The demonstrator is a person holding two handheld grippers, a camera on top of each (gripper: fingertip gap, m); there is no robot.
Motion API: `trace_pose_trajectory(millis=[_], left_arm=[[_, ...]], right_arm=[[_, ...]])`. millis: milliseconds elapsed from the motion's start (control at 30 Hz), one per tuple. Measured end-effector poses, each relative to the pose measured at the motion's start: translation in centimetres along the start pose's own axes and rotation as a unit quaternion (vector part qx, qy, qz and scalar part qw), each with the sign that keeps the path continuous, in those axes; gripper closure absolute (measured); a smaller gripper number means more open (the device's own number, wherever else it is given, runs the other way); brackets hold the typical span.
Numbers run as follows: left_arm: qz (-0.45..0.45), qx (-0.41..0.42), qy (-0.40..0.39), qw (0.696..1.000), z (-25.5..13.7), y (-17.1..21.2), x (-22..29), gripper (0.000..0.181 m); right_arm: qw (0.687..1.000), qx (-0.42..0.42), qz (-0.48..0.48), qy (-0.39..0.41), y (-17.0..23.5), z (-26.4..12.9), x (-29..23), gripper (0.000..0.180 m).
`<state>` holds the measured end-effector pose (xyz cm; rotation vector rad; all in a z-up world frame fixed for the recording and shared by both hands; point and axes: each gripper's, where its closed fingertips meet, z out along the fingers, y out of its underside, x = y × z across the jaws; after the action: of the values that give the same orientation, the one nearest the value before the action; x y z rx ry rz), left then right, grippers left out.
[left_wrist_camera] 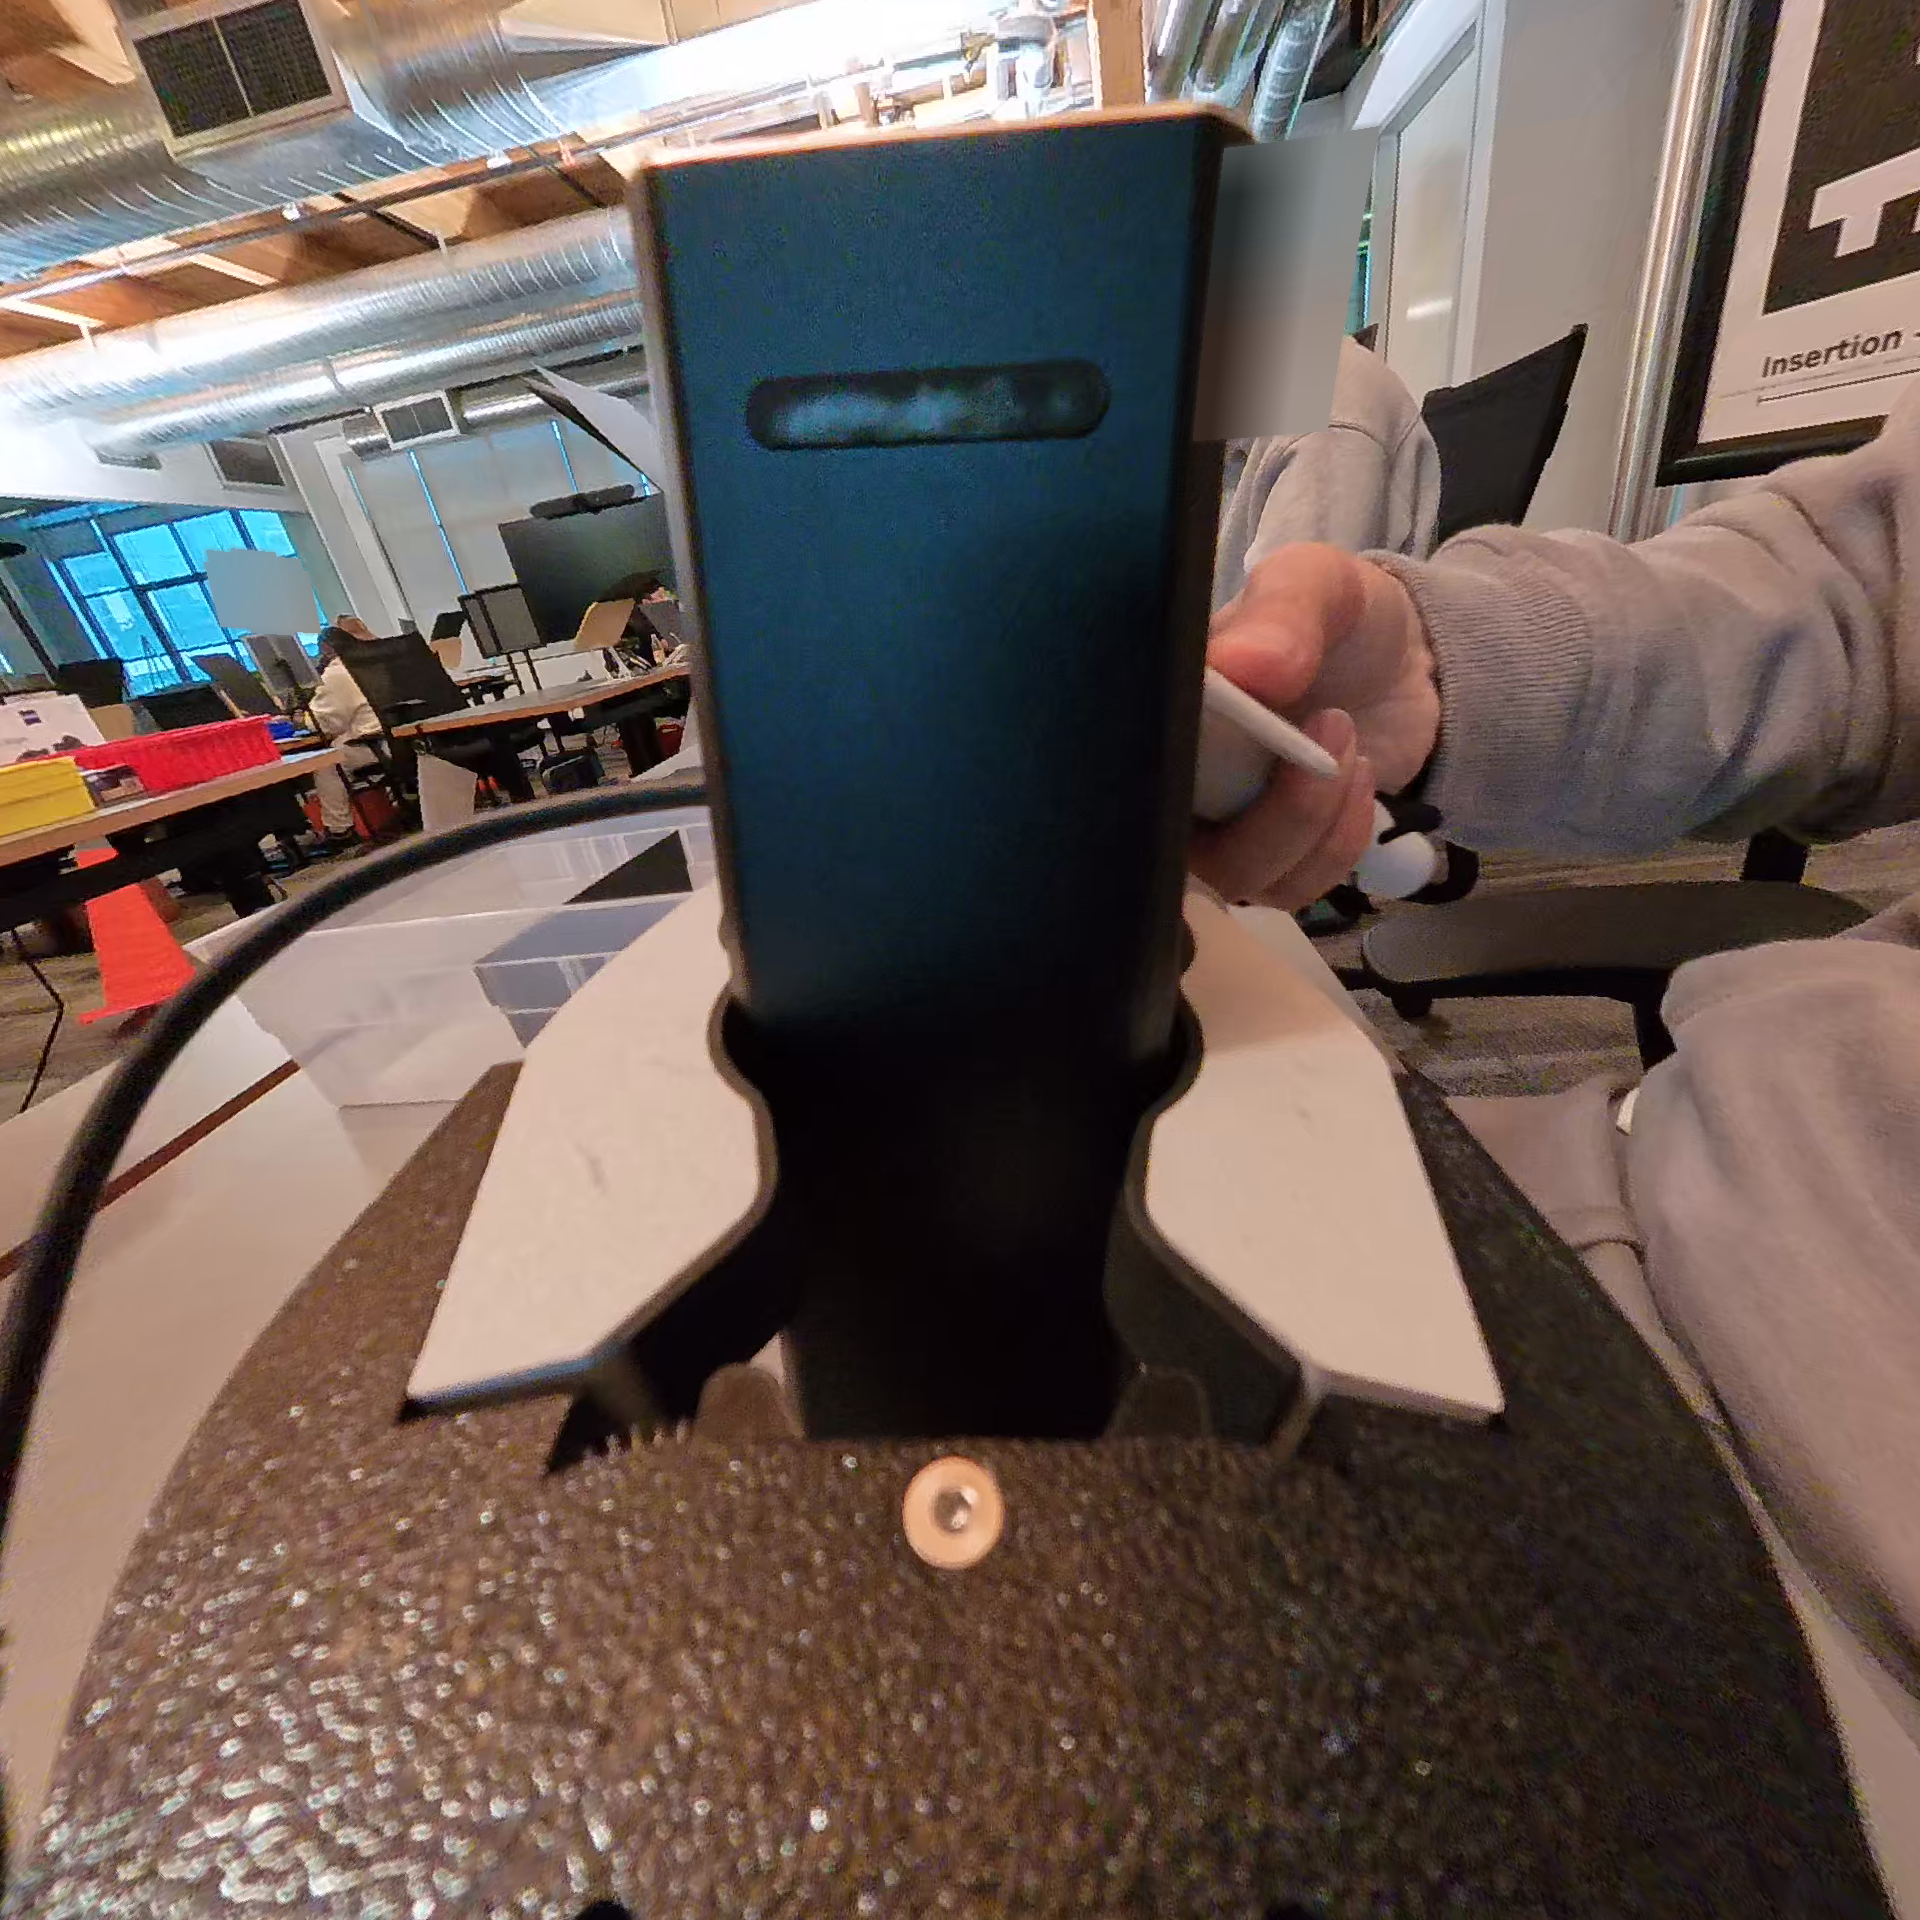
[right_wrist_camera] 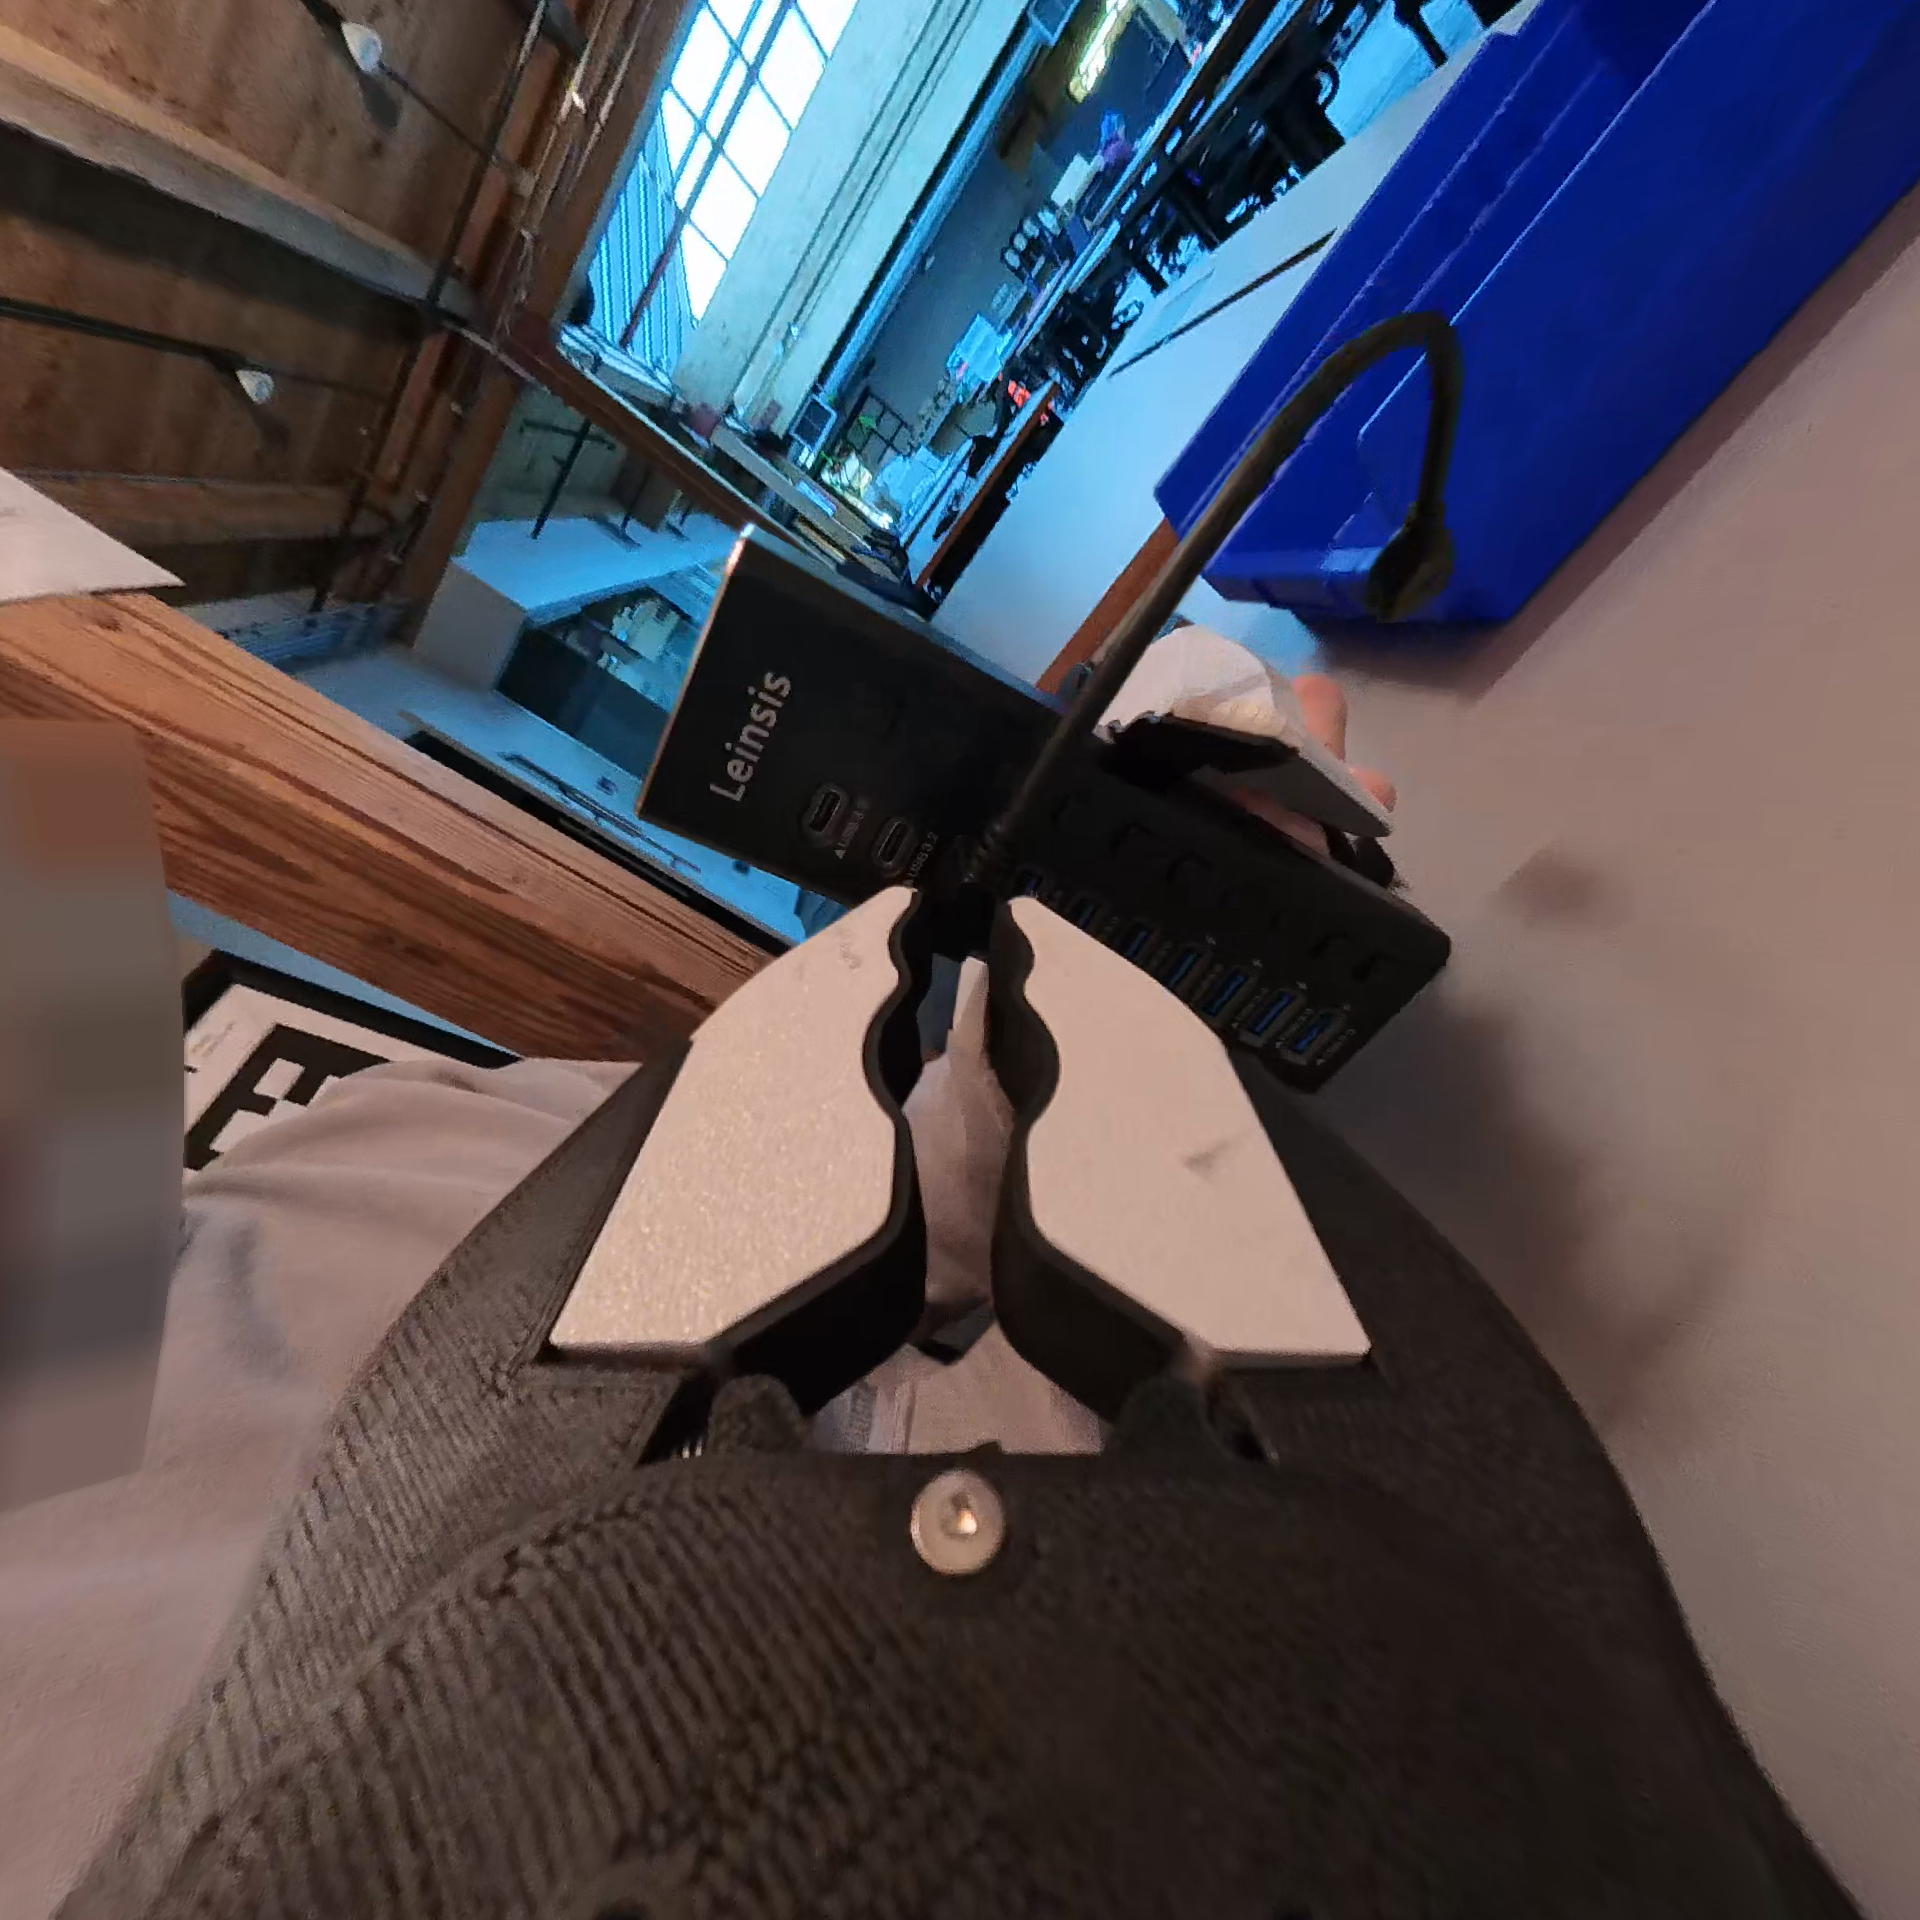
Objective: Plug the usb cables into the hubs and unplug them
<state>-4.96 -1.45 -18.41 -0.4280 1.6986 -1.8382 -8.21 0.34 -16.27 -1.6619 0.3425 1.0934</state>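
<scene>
In the left wrist view a black USB cable (left_wrist_camera: 125, 1049) arcs up the left side over the white bench (left_wrist_camera: 187, 1195). The left gripper (left_wrist_camera: 956, 1049) is clamped on the dark multi-port USB hub (left_wrist_camera: 935, 623), which stands upright between its fingers, held off the bench. To the right, a hand (left_wrist_camera: 1314, 717) in a grey sleeve holds the other gripper's handle.

In the right wrist view the hub (right_wrist_camera: 831, 748) is again off the bench, its row of blue ports facing the right gripper (right_wrist_camera: 951, 925). That gripper's jaws pinch the cable's plug (right_wrist_camera: 961, 904) right at the ports; whether it is seated cannot be told. The cable (right_wrist_camera: 1247, 468) loops rightward before a blue bin (right_wrist_camera: 1610, 312) on the bench's far edge.
</scene>
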Motion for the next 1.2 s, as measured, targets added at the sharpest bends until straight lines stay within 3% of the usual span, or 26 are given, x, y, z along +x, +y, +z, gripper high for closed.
trace_pose_trajectory(millis=[300, 500, 700, 900, 1067, 1200], left_arm=[[0.018, -0.030, 0.011, 0.999, 0.9, 0.7, 0.8, 0.107], [0.022, -0.107, -0.003, 0.994, 1.0, 3.0, 0.3, 0.109], [-0.013, -0.082, 0.000, 0.997, 1.3, 1.7, 0.5, 0.097], [0.032, -0.090, -0.033, 0.995, 1.3, 1.5, -0.1, 0.105], [0.020, -0.094, -0.002, 0.995, 1.5, 2.2, 0.6, 0.106], [0.048, -0.118, 0.027, 0.991, 1.6, 3.0, 1.6, 0.106]], right_arm=[[1.000, -0.003, 0.010, -0.005, 1.0, -1.6, 0.4, 0.169], [0.997, -0.011, -0.054, 0.063, 0.7, -0.7, 1.0, 0.169], [0.994, -0.016, -0.076, 0.078, 0.2, -1.0, 1.1, 0.170], [0.996, -0.002, -0.045, 0.075, 0.1, -1.4, 1.4, 0.170], [0.998, -0.017, -0.018, 0.065, 0.5, -1.7, 1.8, 0.162], [0.994, -0.070, -0.030, 0.078, 2.2, -1.3, 2.0, 0.169]])
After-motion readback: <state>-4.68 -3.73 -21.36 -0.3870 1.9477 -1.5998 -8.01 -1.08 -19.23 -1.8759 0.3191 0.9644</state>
